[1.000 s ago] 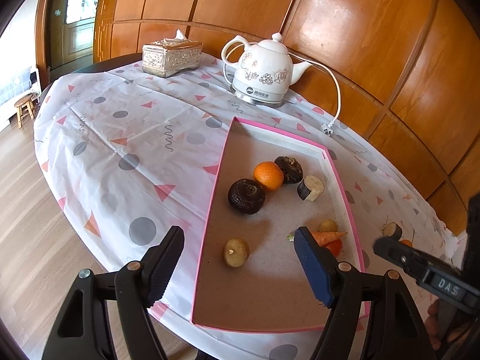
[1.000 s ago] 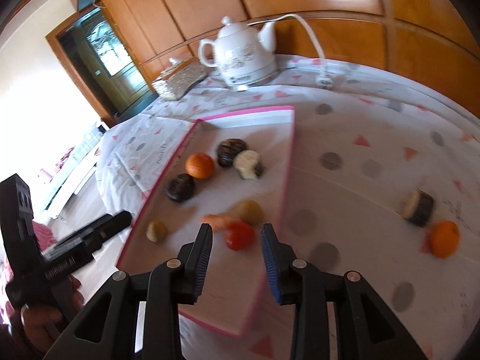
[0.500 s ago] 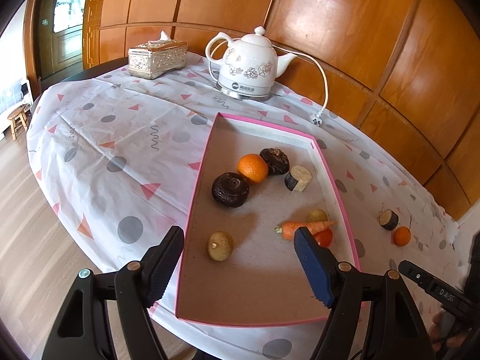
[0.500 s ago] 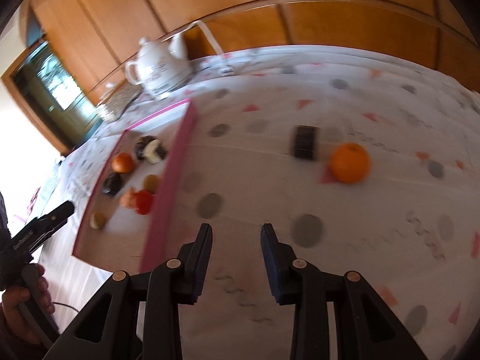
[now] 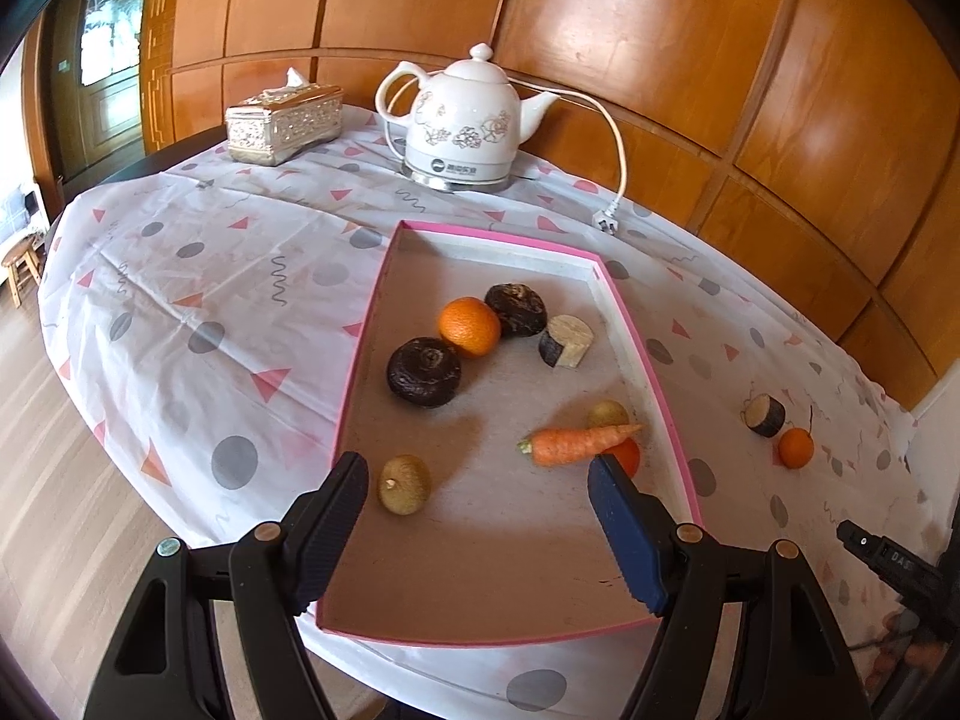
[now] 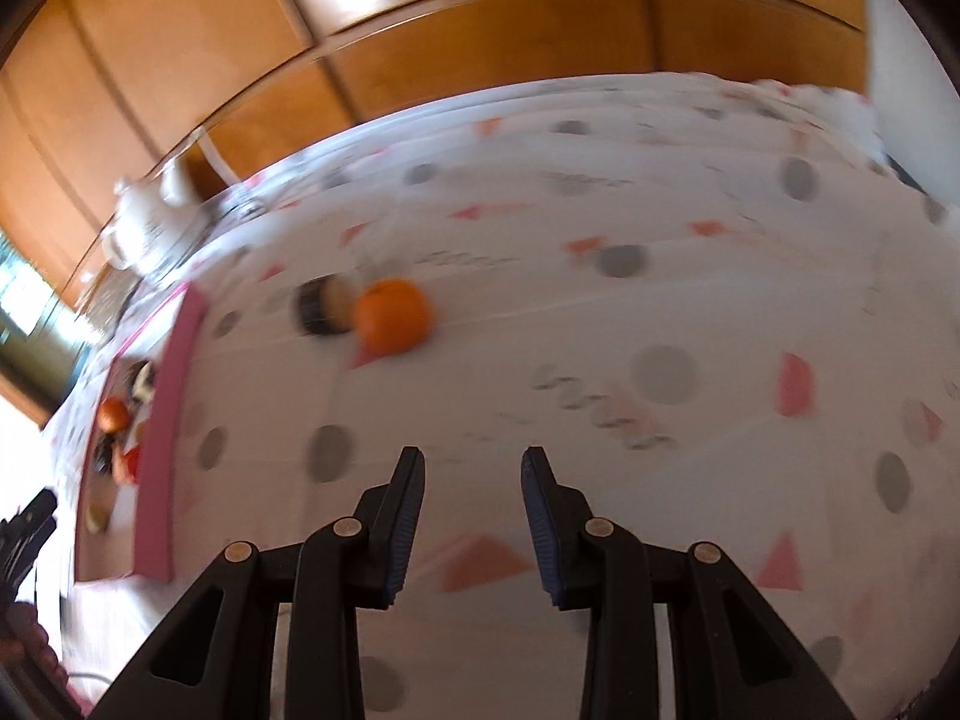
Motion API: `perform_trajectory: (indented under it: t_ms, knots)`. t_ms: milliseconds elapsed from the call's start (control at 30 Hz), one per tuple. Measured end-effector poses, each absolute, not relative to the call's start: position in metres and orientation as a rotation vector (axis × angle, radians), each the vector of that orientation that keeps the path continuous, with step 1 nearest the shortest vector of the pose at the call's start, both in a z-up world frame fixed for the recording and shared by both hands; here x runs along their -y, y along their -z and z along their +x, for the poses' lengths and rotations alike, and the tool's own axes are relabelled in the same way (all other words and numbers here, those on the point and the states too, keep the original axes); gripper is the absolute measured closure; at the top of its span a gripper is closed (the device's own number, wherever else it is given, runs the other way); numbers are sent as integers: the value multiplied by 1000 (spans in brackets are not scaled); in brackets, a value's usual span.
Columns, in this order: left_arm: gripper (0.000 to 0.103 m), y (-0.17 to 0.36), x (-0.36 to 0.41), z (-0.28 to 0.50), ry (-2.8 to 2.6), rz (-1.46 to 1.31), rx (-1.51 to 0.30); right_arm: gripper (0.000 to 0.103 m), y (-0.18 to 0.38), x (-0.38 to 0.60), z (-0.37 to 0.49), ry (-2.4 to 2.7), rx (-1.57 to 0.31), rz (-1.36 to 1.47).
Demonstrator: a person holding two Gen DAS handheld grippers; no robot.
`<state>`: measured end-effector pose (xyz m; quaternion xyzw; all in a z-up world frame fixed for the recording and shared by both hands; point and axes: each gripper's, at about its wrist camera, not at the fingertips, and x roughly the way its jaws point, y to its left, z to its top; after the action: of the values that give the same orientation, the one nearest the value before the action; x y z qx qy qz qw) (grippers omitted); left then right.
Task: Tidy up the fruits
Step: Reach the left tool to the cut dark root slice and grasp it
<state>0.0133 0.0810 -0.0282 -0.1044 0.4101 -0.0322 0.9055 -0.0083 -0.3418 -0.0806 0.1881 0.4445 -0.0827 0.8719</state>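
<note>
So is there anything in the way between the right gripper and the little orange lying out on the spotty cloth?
Nothing visible. Only bare dotted tablecloth lies between the empty right gripper and the small round orange. A dark-skinned cut piece sits right beside the orange, on its far left side, not in the path.

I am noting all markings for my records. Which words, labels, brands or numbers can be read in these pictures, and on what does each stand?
"DAS": white letters on the right gripper, at the edge of the left view; it may be cut off.
Kettle: a round logo and small dark characters on its base, too small to read.
Right view: blurred, no text to read.
</note>
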Motion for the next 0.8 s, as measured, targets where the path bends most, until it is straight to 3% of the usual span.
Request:
perform_trajectory:
  t_ms: [467,800]
  knots:
    - [27,9,-36,27,239,-94,-832,69,83,400,-42,396,-894,438]
    - [27,1,45,63,504,47,-891,69,82,412,-51,418,-885,446]
